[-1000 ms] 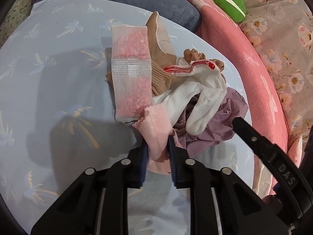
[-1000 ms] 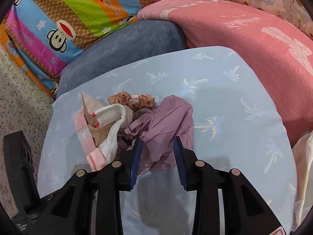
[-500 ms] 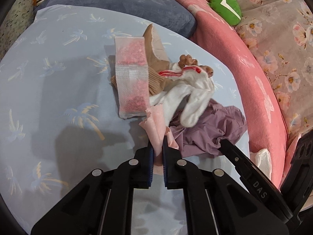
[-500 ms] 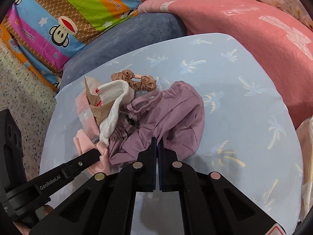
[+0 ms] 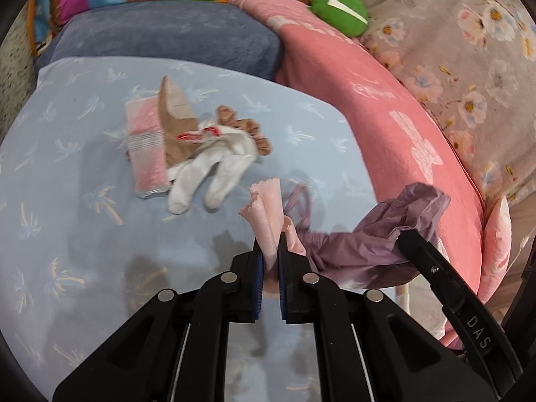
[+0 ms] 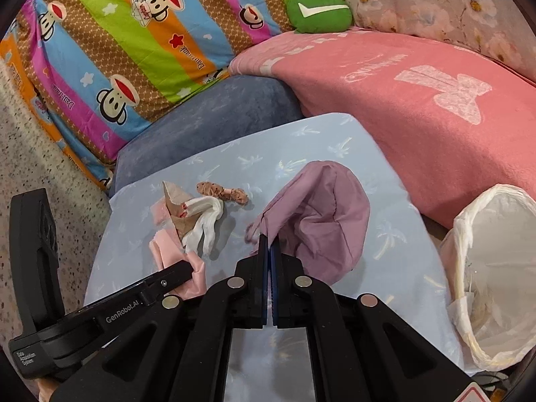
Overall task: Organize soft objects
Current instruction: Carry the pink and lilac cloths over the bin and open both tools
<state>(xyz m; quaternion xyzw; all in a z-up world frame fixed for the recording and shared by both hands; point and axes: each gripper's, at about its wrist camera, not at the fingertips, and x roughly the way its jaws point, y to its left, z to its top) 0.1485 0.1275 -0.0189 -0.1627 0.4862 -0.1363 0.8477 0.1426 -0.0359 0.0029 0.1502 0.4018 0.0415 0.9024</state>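
My left gripper (image 5: 270, 239) is shut on a pale pink cloth (image 5: 267, 206), held up off the light blue palm-print sheet (image 5: 83, 234). My right gripper (image 6: 269, 244) is shut on a mauve garment (image 6: 321, 214), which hangs lifted and shows at the right of the left wrist view as the mauve garment (image 5: 375, 238). Left lying on the sheet are a white sock (image 5: 214, 167), a tan sock (image 5: 174, 120), a pink-and-white folded cloth (image 5: 145, 147) and a brown scrunchie (image 5: 244, 127). The pink cloth (image 6: 181, 261) also shows beside the left gripper's finger in the right wrist view.
A white lined basket (image 6: 492, 268) stands at the sheet's right edge. A pink blanket (image 6: 418, 100) borders the right side, a blue-grey cushion (image 6: 207, 117) the far side. A striped monkey-print pillow (image 6: 127, 40) and a green plush (image 6: 318, 11) lie behind.
Both grippers closed on their cloths and lifted them back out of the pile: the left pulled the pink cloth free, the right raised the mauve garment to the right. The socks stayed.
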